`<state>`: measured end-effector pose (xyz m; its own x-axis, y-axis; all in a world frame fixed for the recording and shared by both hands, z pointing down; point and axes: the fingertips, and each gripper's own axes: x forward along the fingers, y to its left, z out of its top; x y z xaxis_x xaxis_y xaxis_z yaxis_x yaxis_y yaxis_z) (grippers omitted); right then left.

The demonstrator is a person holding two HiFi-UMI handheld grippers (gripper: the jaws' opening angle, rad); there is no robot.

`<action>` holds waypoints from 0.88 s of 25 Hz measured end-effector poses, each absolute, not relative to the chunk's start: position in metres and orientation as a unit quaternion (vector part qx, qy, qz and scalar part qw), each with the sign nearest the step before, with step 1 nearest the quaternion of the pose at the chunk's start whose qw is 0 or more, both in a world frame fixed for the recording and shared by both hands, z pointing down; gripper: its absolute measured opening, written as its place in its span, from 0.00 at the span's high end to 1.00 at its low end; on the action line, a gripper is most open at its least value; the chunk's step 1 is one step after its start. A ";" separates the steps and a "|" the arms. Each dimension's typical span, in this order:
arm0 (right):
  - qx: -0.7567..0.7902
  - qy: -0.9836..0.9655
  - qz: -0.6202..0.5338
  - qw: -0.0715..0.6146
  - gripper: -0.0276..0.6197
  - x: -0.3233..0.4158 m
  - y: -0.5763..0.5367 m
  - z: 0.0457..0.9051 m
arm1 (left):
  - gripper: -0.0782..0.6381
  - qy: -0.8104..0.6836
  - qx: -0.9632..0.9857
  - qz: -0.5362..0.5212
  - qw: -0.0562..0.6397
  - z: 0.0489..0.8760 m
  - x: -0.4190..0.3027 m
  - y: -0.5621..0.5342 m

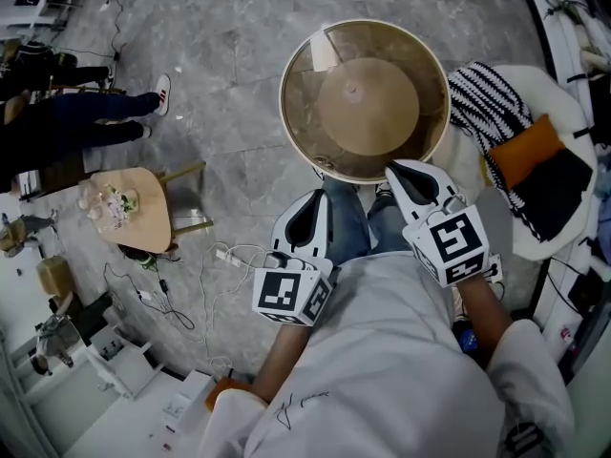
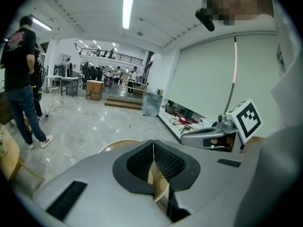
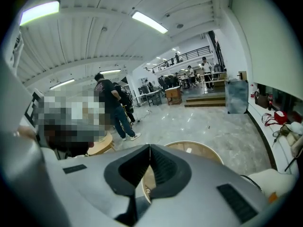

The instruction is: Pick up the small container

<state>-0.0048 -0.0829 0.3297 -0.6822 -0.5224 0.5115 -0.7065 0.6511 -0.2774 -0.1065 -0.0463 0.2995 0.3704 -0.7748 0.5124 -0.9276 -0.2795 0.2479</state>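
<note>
My left gripper (image 1: 323, 197) and right gripper (image 1: 391, 167) are held side by side over the person's lap, both pointing at a round wooden table with a glass top (image 1: 288, 113). The right tip reaches the table's near rim; the left one stops short of it. In the left gripper view the jaws (image 2: 153, 144) are shut with nothing between them. The right gripper view shows the same (image 3: 150, 149). I can pick out no small container on the round table. A clear glassy thing (image 1: 107, 204) sits on a small wooden side table (image 1: 148, 219) at the left.
A white seat with a striped cloth (image 1: 489, 103) and an orange-and-black cushion (image 1: 535, 160) stands at the right. Cables (image 1: 191, 299) trail over the marble floor at the left. A person's legs (image 1: 91, 117) are at the far left. White shelving (image 1: 115, 361) fills the lower left.
</note>
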 end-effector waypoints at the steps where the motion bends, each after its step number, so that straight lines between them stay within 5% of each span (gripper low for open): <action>1: 0.346 -0.887 0.232 0.199 0.93 -0.006 -0.085 0.331 | 0.87 -0.540 0.786 0.151 0.262 0.302 -0.108 -0.047; 22: 0.338 -0.882 0.250 0.211 0.93 -0.038 -0.108 0.369 | 0.87 -0.510 0.778 0.200 0.308 0.346 -0.123 -0.068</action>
